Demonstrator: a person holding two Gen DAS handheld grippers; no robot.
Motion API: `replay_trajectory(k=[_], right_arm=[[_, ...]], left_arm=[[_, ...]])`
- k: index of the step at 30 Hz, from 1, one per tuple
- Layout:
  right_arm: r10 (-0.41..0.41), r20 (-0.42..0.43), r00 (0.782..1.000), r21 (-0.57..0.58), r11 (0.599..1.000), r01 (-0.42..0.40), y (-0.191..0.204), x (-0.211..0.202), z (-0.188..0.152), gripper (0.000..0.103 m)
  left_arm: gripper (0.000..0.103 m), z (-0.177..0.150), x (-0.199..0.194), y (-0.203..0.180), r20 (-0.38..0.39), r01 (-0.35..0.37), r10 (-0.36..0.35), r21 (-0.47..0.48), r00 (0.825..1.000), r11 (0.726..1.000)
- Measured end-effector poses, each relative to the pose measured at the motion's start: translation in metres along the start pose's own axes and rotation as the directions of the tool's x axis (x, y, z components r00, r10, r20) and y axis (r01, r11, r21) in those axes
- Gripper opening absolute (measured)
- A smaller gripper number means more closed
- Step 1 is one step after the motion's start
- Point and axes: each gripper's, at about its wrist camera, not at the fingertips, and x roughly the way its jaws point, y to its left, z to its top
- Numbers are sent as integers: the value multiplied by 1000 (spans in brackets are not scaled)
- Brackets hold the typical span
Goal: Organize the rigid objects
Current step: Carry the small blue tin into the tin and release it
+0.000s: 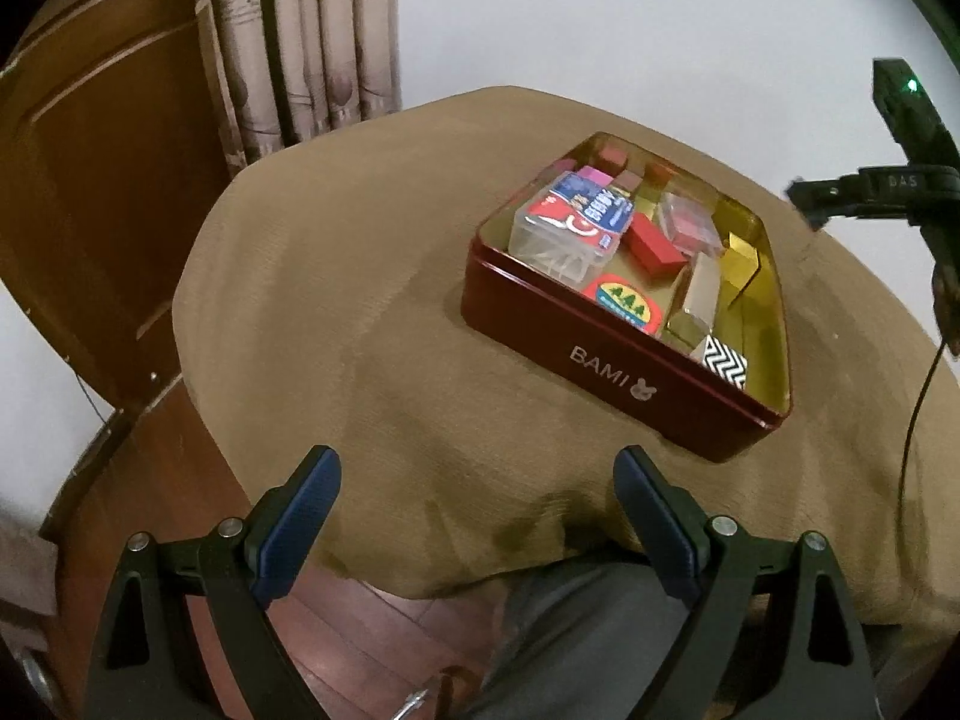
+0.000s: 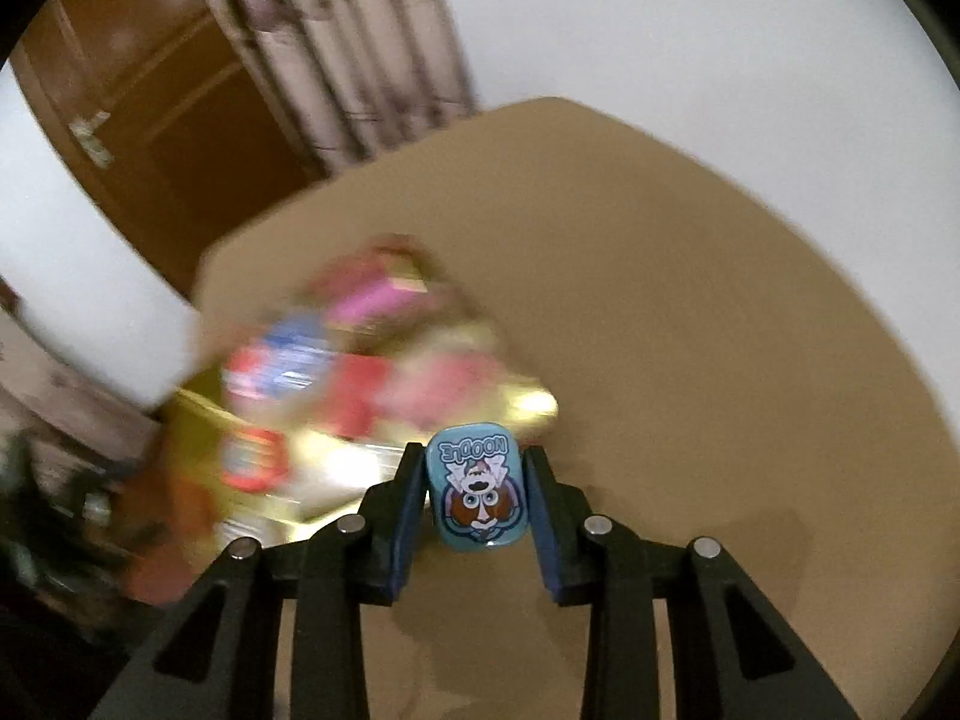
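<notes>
A dark red tin marked BAMI [image 1: 606, 360] sits on the tan tablecloth [image 1: 360, 312], right of centre in the left wrist view. It holds several small boxes, among them a red block [image 1: 654, 246] and a clear case with a red and blue label [image 1: 570, 228]. My left gripper [image 1: 477, 474] is open and empty, above the table's near edge, left of the tin. My right gripper [image 2: 477, 468] is shut on a small blue tin with a cartoon face [image 2: 477, 492], held just right of the blurred red tin [image 2: 360, 384].
A brown wooden door [image 1: 90, 180] and a patterned curtain [image 1: 300, 42] stand behind the table at the left. The other gripper's black body [image 1: 900, 192] and a thin cable [image 1: 912, 438] show at the right. Dark trousers [image 1: 570, 630] and wood floor [image 1: 336, 648] lie below the edge.
</notes>
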Motion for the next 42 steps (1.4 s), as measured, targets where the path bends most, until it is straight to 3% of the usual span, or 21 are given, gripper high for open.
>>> replay_trajectory(k=[3,7,12,16,18,23,30,34,36,39,40,42], right_arm=[[90,-15,996,11,996,-90,47,24,0,33],[128,-45,991,34,991,-127,64,58,-12,33],[102,-53,993,59,993,-99,78,84,-21,33],[64,-57,996,57,997,-60,84,97,-23,33],[13,-65,998,34,999,-11,89,102,-25,33],[7,-57,998,43,999,-5,90,109,-32,33],[-27,-21,999,69,997,29,92,118,-41,34],[-63,63,996,67,996,58,96,109,-51,38],[-145,126,981,50,989,140,102,97,-58,38],[-250,282,926,51,968,245,126,63,-76,38],[-298,332,895,50,953,298,140,52,-85,38],[-407,425,808,78,906,416,169,33,-106,56]], left_arm=[[90,1,-1,3,2,-15,15,-5,1000,1000],[90,3,0,9,-19,-11,10,-20,1000,1000],[90,6,0,17,-17,-14,13,-41,1000,999],[90,6,8,15,-62,-24,23,-29,998,999],[90,5,9,16,-67,-25,23,-32,997,999],[90,6,7,19,-54,-33,31,-43,998,999],[90,5,7,17,-56,-37,35,-39,998,999],[90,5,3,14,-30,-54,53,-20,998,998],[90,7,-1,14,-8,-56,56,-9,998,998],[90,12,-15,13,79,-70,68,20,995,997],[90,13,-22,12,123,-77,72,32,990,997],[90,17,-32,12,200,-86,72,62,977,994]])
